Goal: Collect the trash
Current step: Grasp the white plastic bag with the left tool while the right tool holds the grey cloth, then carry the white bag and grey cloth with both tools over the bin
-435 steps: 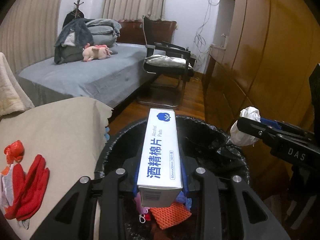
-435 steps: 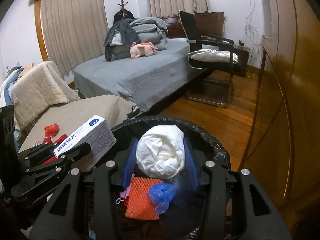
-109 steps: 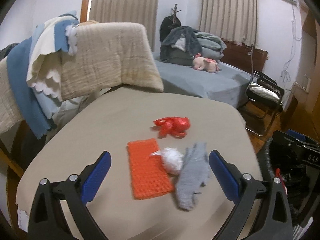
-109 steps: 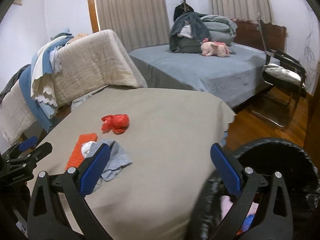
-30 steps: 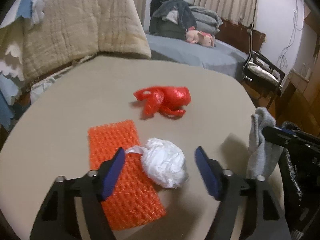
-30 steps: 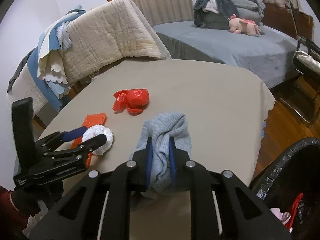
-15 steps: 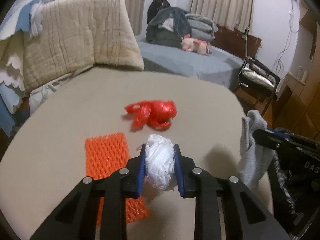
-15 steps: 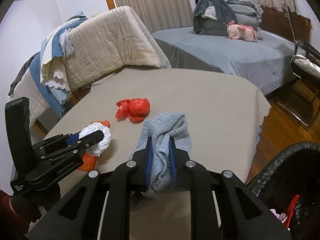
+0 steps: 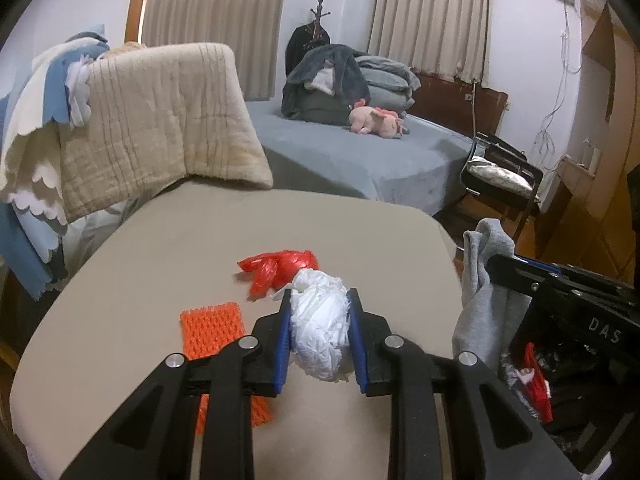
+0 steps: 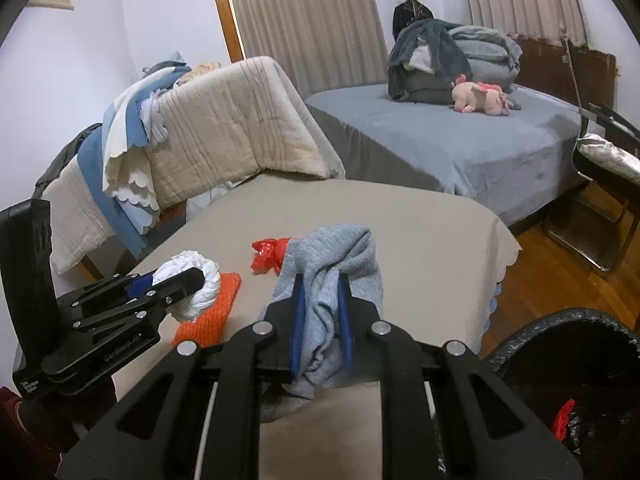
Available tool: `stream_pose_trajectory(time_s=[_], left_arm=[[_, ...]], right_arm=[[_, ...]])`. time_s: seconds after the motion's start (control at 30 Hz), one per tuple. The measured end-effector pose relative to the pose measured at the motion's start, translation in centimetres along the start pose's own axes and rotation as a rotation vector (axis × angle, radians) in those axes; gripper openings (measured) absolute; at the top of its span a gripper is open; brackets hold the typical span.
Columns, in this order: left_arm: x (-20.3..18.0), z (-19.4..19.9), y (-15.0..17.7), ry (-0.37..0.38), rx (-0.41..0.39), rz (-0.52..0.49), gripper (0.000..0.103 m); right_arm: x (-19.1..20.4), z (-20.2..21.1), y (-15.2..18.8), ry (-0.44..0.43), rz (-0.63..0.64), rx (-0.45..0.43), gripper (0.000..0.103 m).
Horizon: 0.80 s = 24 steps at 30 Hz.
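Trash is in both grasps, lifted off the worktop [image 9: 168,240]: the left gripper [image 9: 319,336] pinches a white plastic wad [image 9: 320,330], the right gripper [image 10: 321,312] a grey cloth [image 10: 332,264]. Next, probably, carry both to the black-lined bin [image 10: 560,328]; beyond the wad, a red bag [image 9: 280,270] and orange mesh [image 9: 212,330] remain.

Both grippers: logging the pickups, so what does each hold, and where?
Left gripper: white plastic wad, across its middle. Right gripper: grey cloth, bunched mid-fold.

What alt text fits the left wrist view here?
The left gripper is shut on a white crumpled plastic bag above a beige table. An orange foam net and red plastic bag lie beyond.
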<state>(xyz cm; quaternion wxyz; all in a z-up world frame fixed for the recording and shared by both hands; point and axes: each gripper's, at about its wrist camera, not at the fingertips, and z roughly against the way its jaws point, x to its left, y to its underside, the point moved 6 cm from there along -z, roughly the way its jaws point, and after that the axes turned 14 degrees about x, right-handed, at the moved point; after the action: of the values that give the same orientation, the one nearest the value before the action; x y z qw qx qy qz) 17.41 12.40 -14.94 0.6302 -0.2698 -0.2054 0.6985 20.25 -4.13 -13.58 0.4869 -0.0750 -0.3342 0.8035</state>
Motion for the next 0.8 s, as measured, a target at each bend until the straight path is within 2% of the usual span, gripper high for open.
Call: stream_pose_trajectory(time_s=[0.43, 0.8], left_arm=[[-3.8, 3.7, -0.4, 0.031, -0.04, -0.034, 0.025], [-8.8, 6.0, -0.4, 0.089, -0.075, -0.097, 0.025]], right_arm=[[-0.7, 5.5, 0.8, 0.033, -0.014, -0.068, 0.015], [-3.1, 10.9, 2.3, 0.093, -0.047, -0.136, 0.015]])
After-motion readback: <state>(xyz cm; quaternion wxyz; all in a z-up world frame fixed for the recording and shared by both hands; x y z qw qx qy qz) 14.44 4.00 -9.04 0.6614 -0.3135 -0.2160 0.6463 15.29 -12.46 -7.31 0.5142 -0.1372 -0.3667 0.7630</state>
